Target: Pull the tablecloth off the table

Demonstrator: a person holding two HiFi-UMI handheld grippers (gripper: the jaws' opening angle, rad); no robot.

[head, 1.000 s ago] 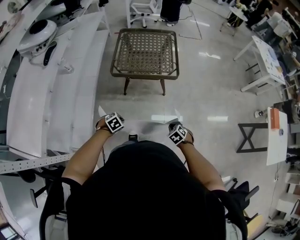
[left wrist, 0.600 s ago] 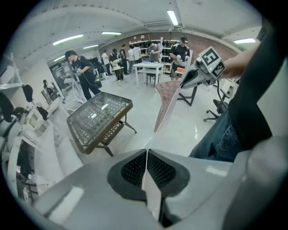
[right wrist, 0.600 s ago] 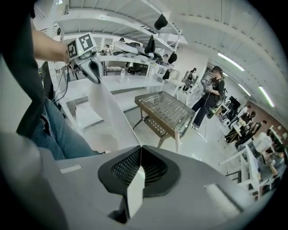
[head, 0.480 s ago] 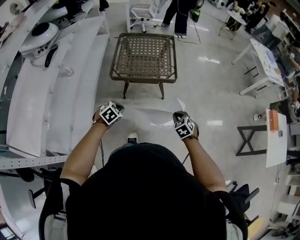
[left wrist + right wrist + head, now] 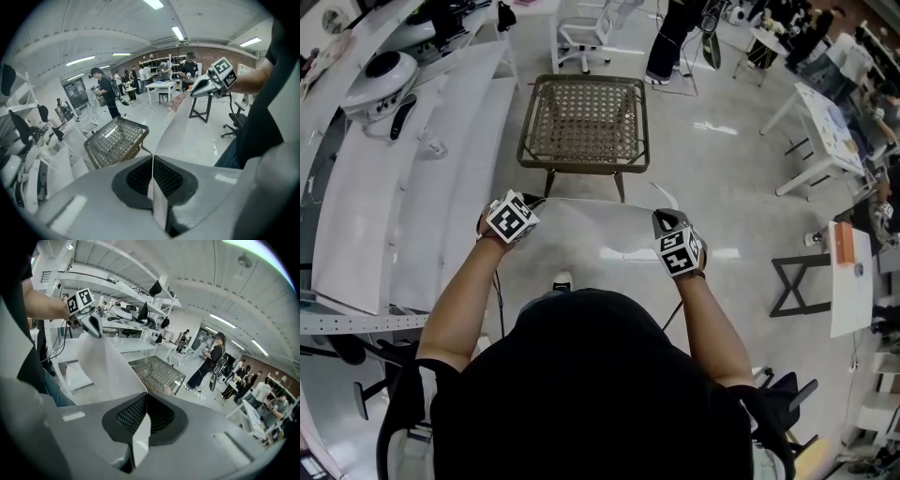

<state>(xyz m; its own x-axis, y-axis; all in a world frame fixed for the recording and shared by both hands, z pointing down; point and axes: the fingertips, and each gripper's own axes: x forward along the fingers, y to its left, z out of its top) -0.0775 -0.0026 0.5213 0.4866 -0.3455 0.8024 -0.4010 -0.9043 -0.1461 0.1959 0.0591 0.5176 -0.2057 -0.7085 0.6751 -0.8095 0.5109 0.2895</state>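
Left claw [image 5: 152, 161] and right claw [image 5: 146, 397] are pinching the tablecloth [image 5: 591, 225] tight, risking slippage if it snags the table [image 5: 581, 166].

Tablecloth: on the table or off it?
Off. The tablecloth hangs spread between the left hand-held gripper and right hand-held gripper, both shut on its edge; the wicker table is bare.

A large open lab or workshop hall is indicated by a polished pale floor [image 5: 722, 192], long white shelving [image 5: 403, 187] loaded with equipment, white work tables [image 5: 828, 120], a rolling chair [image 5: 581, 28], ceiling strip lights [image 5: 177, 33] and several people [image 5: 107, 91] gathered at benches.
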